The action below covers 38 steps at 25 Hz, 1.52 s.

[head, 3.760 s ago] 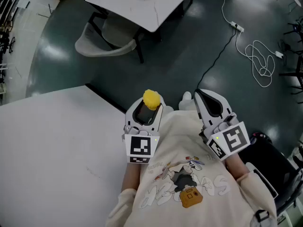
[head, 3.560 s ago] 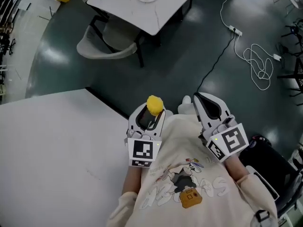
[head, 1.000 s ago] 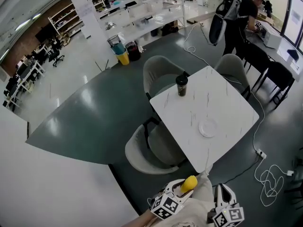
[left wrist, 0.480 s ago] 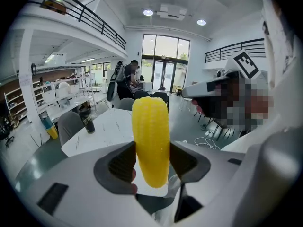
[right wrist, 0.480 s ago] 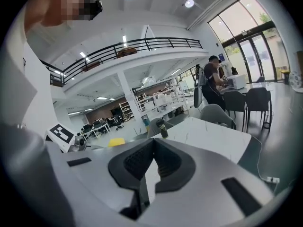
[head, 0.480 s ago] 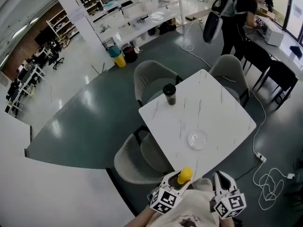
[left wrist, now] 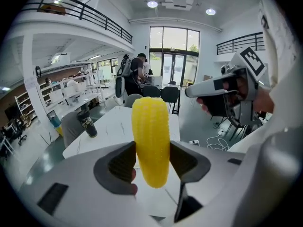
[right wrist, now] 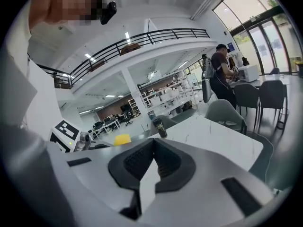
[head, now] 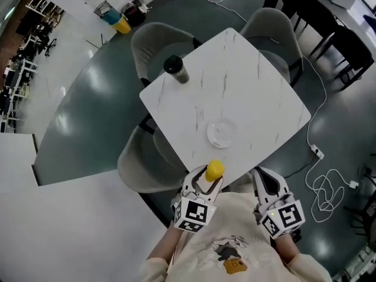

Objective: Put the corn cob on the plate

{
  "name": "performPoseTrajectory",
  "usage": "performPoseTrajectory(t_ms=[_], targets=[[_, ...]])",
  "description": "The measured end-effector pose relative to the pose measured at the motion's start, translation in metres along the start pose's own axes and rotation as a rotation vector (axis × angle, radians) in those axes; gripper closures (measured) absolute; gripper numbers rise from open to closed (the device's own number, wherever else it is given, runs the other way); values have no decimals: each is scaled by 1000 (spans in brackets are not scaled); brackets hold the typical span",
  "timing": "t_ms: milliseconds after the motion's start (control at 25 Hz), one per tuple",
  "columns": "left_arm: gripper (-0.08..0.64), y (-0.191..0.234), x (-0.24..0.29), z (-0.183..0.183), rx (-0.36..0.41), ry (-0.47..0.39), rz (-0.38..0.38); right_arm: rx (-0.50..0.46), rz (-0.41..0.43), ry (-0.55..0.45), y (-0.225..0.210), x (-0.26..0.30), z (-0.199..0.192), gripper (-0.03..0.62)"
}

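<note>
Left claw [head: 206,178] is clamping the corn cob [head: 215,169] upright between its jaws, holding it in the air by the near edge of the white surface [head: 247,81], apart from the plate [head: 222,132], while right claw [head: 267,184] is hanging alongside, jaws together, gripping nothing

Big open hall. Floor [head: 88,110] dark grey-green, glossy, w/ light patches. Ctr of head view: square white marble-look table [head: 247,69]. Grey shell chair [head: 155,40] at its upper left, 2nd chair [head: 267,25] upper right, 3rd chair [head: 138,169] lower left. White cable [head: 326,187] loops on floor at right edge. Flat white surface [head: 70,228] fills lower left. Left gripper view: white walls, mezzanine w/ black railing [left wrist: 80,15] upper left, tall windows [left wrist: 173,46] ctr back, round ceiling lights [left wrist: 152,4]. Right gripper view: shelving [right wrist: 165,96] mid-frame.
</note>
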<state>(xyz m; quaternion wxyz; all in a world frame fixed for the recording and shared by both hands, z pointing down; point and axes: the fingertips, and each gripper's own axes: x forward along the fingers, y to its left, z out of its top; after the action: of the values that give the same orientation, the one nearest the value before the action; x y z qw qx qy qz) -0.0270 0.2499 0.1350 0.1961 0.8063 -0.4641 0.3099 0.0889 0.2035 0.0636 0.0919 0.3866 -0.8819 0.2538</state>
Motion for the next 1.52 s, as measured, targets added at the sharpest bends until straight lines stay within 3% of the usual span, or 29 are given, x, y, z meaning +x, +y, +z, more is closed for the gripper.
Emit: performPoseTrajectory(t_ms=[160, 400, 680, 1080, 1520], targets=[[333, 9, 28, 2, -6, 43, 37, 5, 11, 50, -35, 14, -4, 588], [333, 19, 44, 1, -19, 87, 61, -19, 66, 97, -41, 33, 3, 588], [333, 35, 62, -6, -18, 111, 59, -158, 128, 117, -34, 55, 16, 588], [333, 51, 100, -27, -15, 196, 23, -240, 248, 229, -20, 94, -18, 588], [333, 67, 145, -59, -29, 305, -3, -306, 226, 290, -52, 138, -76, 588]])
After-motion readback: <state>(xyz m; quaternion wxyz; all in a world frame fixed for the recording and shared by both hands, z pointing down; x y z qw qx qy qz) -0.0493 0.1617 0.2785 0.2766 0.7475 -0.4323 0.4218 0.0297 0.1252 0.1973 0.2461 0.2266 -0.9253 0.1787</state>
